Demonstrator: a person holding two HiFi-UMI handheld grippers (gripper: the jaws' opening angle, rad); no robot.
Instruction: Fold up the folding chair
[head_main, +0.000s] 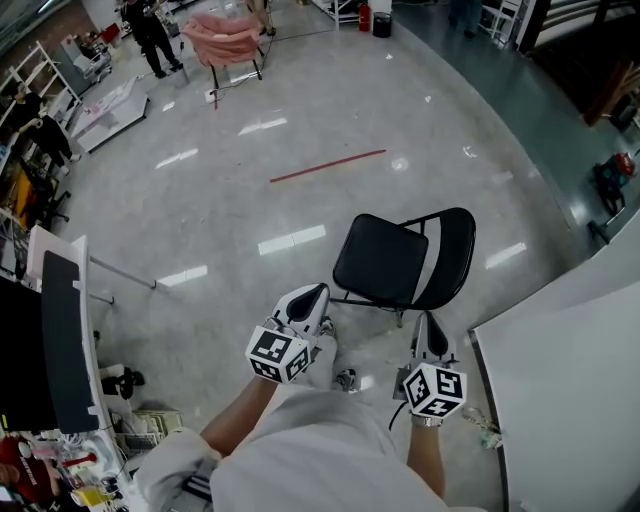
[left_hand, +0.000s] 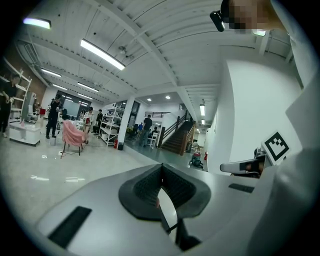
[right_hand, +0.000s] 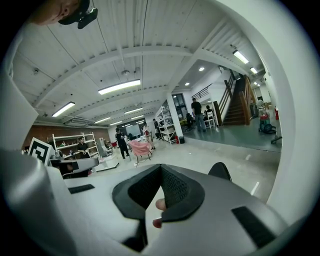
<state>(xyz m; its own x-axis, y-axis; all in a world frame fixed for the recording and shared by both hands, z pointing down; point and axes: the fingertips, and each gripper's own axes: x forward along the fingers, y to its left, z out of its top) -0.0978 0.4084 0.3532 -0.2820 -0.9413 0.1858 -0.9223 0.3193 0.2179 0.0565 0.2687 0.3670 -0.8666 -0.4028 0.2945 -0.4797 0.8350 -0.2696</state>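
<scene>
A black folding chair (head_main: 405, 262) stands unfolded on the grey floor, just ahead of both grippers. My left gripper (head_main: 310, 296) is held near the seat's front left corner, apart from it, jaws shut with nothing between them. To the right, my right gripper (head_main: 430, 326) hovers close beside the chair's backrest, also shut and empty. In the left gripper view the left gripper (left_hand: 161, 171) points level over the floor and the chair is not in sight. In the right gripper view, the right gripper (right_hand: 161, 171) has the chair's dark back edge (right_hand: 220, 171) just past its right jaw.
A large white panel (head_main: 570, 380) lies at the right. A desk with a dark monitor (head_main: 55, 340) and clutter stands at the left. A pink armchair (head_main: 228, 38) and people stand far back. Red tape (head_main: 327, 166) marks the floor beyond the chair.
</scene>
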